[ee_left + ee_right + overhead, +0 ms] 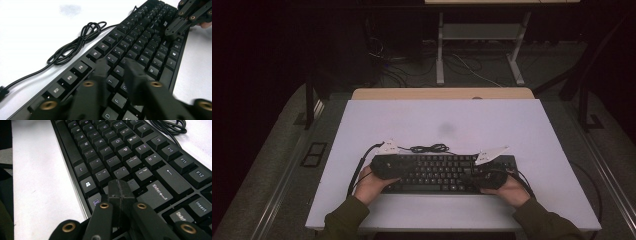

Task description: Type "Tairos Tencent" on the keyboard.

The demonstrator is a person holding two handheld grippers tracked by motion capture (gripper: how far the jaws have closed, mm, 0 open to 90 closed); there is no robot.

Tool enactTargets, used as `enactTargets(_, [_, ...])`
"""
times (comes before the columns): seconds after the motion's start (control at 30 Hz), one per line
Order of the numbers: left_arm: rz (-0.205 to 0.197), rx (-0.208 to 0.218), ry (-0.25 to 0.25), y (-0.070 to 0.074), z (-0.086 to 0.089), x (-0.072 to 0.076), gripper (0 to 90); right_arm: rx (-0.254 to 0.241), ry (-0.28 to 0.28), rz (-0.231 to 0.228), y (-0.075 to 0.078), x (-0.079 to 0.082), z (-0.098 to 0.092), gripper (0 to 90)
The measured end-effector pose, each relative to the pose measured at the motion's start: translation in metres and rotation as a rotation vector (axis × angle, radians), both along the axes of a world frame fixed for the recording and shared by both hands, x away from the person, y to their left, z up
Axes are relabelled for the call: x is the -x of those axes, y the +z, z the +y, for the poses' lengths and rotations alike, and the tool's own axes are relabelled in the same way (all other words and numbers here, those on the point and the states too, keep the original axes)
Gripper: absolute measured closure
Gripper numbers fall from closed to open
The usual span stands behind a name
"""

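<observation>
My left tongs [117,67] hover parted over keyboard [447,172] lower centre; right tongs [121,188] clenched, empty; progress unclear, probably key-pressing.
</observation>
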State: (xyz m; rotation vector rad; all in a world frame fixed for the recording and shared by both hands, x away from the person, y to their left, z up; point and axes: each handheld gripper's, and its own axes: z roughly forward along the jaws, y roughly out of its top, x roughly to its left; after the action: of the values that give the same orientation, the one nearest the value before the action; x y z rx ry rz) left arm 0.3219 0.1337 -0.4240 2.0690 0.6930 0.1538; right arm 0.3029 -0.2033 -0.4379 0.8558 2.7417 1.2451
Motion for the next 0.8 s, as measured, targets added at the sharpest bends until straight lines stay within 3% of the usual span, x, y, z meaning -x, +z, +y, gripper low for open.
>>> enactTargets(0.03, [-0.001, -0.002, -0.005, 0.0, -0.001, -0.001, 77.1, 0.0, 0.0, 0.0, 0.0, 0.0, 0.0, 89.2])
enactTargets(0.13, [0.003, -0.017, -0.009, -0.001, -0.005, -0.003, 88.8, 0.0, 0.0, 0.001, 0.0, 0.0, 0.0, 89.2])
enactTargets(0.8, [0.032, -0.084, -0.01, -0.011, -0.014, -0.008, 89.0, 0.0, 0.002, -0.002, 0.0, 0.0, 0.0, 89.2])
